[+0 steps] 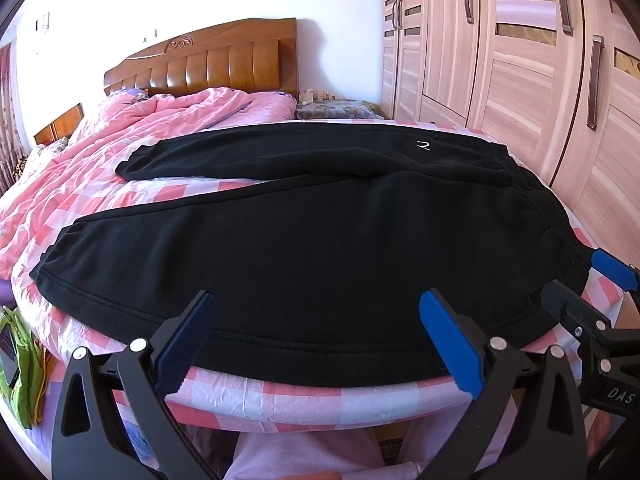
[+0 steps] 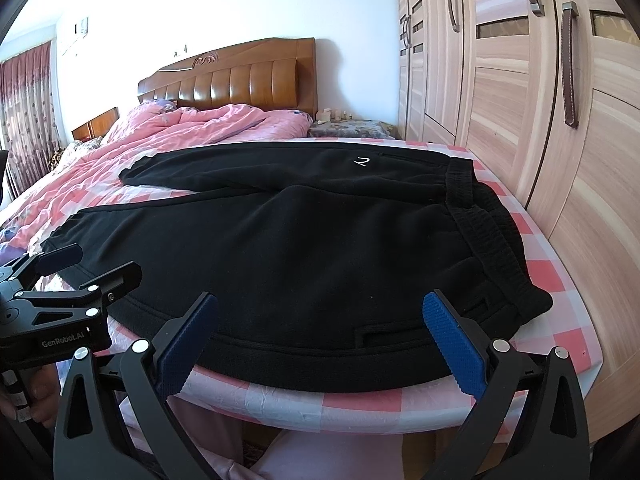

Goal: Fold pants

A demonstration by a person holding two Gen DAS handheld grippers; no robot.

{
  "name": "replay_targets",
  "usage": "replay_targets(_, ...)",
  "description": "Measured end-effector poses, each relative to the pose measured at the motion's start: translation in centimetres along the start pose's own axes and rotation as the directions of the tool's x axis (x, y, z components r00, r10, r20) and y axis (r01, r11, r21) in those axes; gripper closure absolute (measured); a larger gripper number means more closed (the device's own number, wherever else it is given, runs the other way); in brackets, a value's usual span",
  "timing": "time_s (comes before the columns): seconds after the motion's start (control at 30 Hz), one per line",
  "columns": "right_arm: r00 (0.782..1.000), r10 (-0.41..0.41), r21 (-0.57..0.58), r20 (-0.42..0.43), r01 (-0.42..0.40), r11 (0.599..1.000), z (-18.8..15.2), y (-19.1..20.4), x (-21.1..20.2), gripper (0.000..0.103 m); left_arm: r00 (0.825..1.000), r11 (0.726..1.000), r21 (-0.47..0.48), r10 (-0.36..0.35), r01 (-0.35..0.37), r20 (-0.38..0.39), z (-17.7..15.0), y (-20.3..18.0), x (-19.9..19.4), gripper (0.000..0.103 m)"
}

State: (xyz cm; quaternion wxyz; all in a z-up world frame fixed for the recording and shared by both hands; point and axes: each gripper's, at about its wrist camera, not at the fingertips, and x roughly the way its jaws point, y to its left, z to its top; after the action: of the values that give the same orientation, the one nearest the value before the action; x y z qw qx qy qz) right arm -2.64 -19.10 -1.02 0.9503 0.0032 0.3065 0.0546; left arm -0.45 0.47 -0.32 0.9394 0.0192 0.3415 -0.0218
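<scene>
Both wrist views: pants (image 1: 320, 240) lie flat just beyond spread, empty fingers (image 1: 188, 336).

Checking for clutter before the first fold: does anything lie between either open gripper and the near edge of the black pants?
Nothing visible does. The left gripper and right gripper both hang open at the near hem of the pants, with only checked bedsheet below. The far leg also lies uncovered.

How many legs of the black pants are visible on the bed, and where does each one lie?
2. The near leg lies along the bed's front edge, by both sets of open jaws. The far leg lies behind it, towards the pink quilt. Neither seems folded yet.
</scene>
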Motion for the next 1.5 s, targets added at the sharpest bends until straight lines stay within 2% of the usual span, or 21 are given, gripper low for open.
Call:
replay_targets(0.63, 1.0, 0.001, 0.001, -0.001, -0.001, 1.0, 0.02, -0.02, -0.01, 0.004, 1.0, 1.0, 0.002, -0.027, 0.027, -0.009, 0.14, 0.15, 0.16, 0.001)
replay_targets(1.2, 1.0, 0.003, 0.012, 0.0, -0.003, 1.0, -0.04, 0.03, -0.1, 0.004, 1.0, 1.0, -0.014, -0.008, 0.008, -0.01, 0.12, 0.39, 0.16, 0.001)
replay_targets(1.5, 1.0, -0.002, 0.022, 0.0, 0.002, 1.0, -0.14, -0.17, -0.07, 0.004, 1.0, 1.0, -0.012, -0.021, 0.02, -0.006, -0.04, 0.58, -0.11, 0.001)
